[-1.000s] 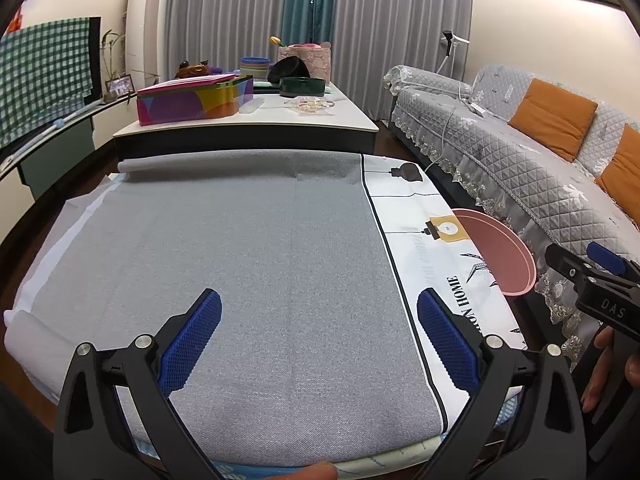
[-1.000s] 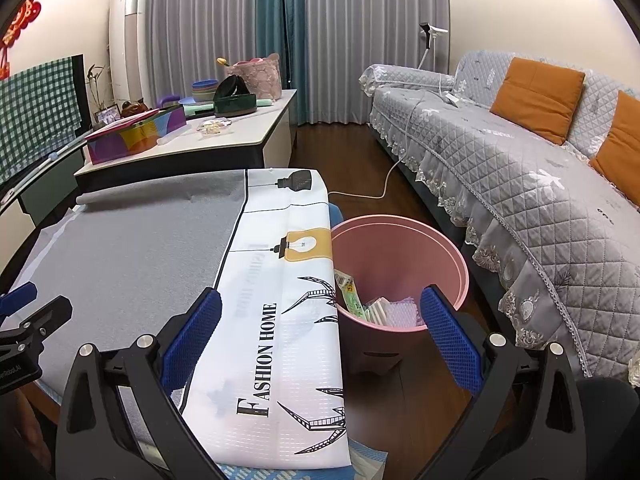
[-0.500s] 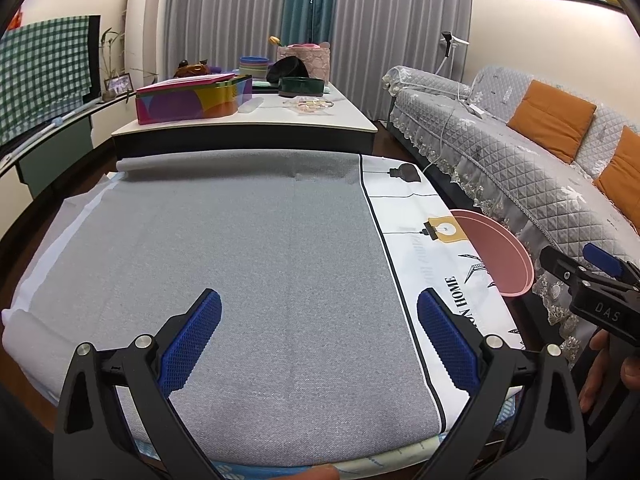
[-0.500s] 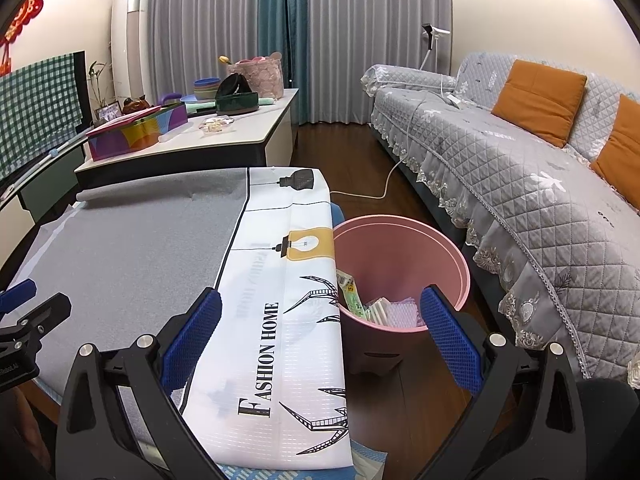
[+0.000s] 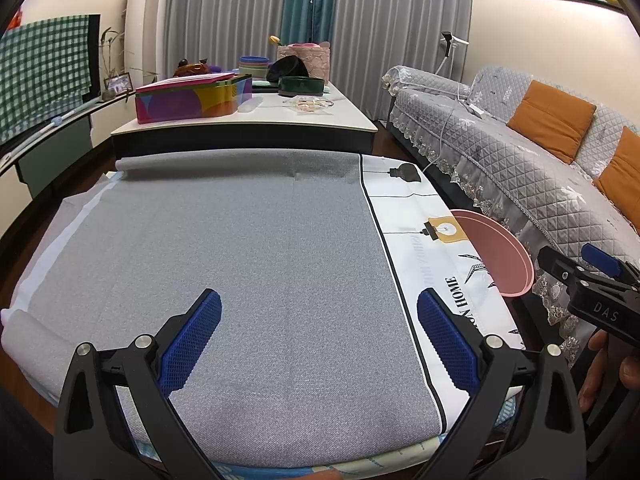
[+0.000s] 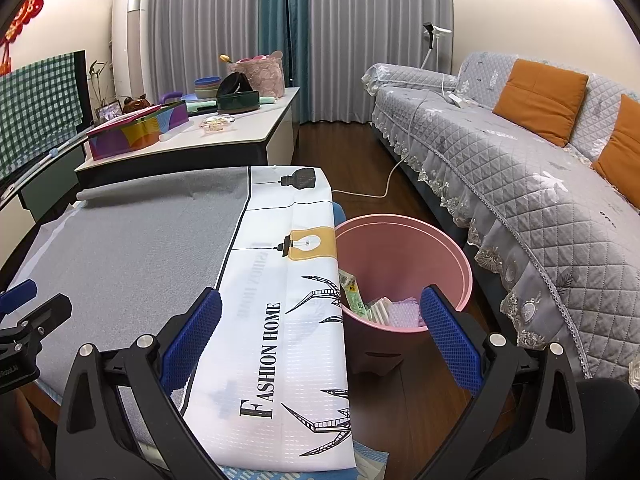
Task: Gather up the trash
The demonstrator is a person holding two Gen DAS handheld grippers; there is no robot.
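- My left tool [image 5: 318,344] hangs over the grey cloth [image 5: 224,264] covering the bench [image 5: 472,304], jaws spread wide, nothing between the blue pads [image 5: 192,338].
- My right tool [image 6: 318,344] is likewise wide and empty, straddling the printed white strip [image 6: 280,320] at the bench's right edge and the pink bin [image 6: 404,256] beside it.
- The trash sits in that bin: a green-and-yellow wrapper [image 6: 352,290] and some pale packets [image 6: 390,310] at the bottom. I can see no loose trash on the cloth in either view.
- I judge collecting is done or nearly so; the sensible step is a scan of the bench and the floor around it before I count it finished.
- To do that well, I would keep both tools spread and raised off the cloth so the pads do not snag or drag it.
- Edges: the bin stands just beside the bench's right edge, its near rim partly hidden under the overhanging strip. The sofa [image 6: 520,184] lies close beyond the bin, so that gap is tight.
- Open room: the wide grey cloth is free for sweeping the left tool; a white cable [image 6: 384,188] trails on the floor beyond the bin.
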